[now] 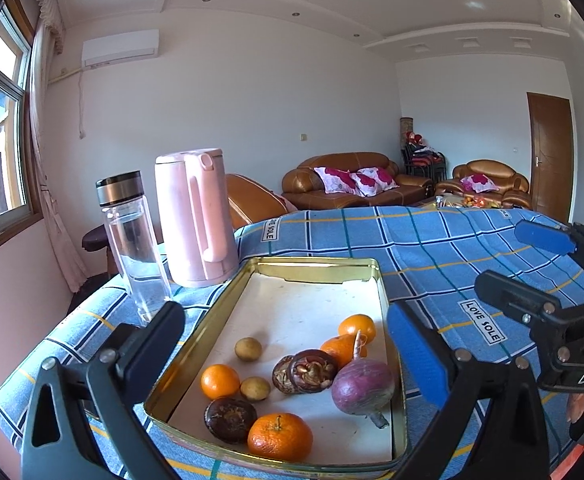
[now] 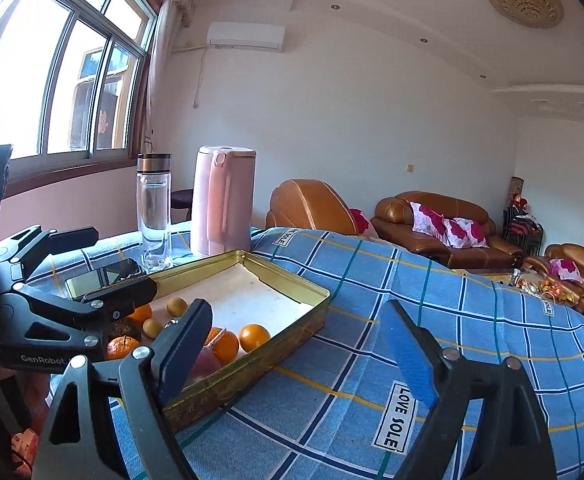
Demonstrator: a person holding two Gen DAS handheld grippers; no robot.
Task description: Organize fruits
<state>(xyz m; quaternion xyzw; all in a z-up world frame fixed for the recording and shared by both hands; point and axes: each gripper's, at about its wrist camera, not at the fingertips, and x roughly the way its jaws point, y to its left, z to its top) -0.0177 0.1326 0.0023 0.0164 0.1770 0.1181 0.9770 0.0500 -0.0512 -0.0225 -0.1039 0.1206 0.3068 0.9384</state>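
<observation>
Fruits (image 1: 280, 384) are lying clustered at 6 o'clock inside the gold tin (image 1: 196, 340). Left gripper (image 1: 288, 344) and right gripper (image 2: 295, 344) are hovering spread wide, gripping nothing; whether sorting is starting or ending is staying unclear.

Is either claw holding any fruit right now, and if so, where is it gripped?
Nothing is held. The left claw is open above the gold rectangular metal tin of fruit, and the right claw is open over the blue checked tablecloth.

Bright daylight from window (image 2: 64, 72), blown-out panes, fisheye-bent edges.
</observation>
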